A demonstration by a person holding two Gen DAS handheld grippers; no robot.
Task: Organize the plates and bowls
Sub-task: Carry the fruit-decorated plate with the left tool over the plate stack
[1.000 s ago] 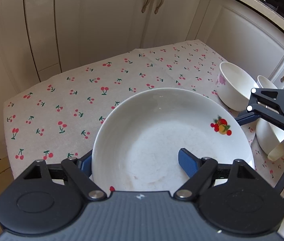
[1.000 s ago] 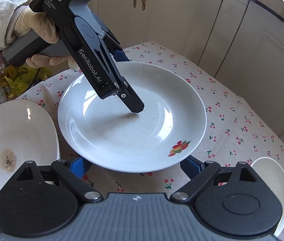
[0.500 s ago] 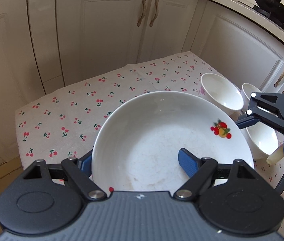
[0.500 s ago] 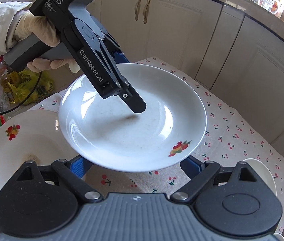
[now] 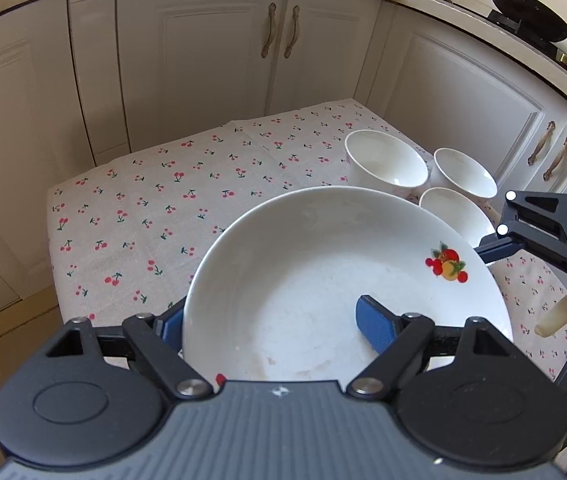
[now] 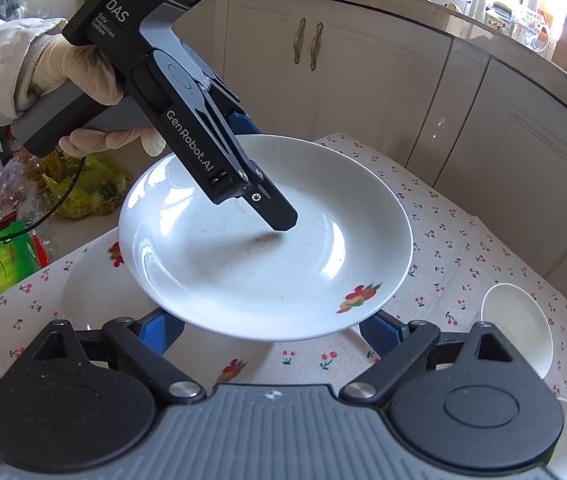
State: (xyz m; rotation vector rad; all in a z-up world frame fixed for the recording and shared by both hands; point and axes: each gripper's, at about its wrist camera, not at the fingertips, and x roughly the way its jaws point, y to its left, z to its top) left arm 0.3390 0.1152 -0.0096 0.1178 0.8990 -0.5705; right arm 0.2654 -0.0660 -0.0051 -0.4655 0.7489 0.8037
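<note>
Where white cabinets (image 5: pixel 203 60) corner, cherry-print tablecloth (image 5: pixel 155 208) covers the table.

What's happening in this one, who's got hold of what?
A person with a claw tool in each hand is sorting dishes on a cherry-print tablecloth. The left claw grips the rim of a white plate with a fruit decal, held above the table. The right claw hangs open below that plate's near edge, gripping nothing. Three white bowls sit clustered at the far corner, and another plate lies underneath.

A white deep plate (image 5: pixel 323 276) with fruit decal at two o'clock sits tilted, raised above three white bowls (image 5: pixel 387 166).
</note>
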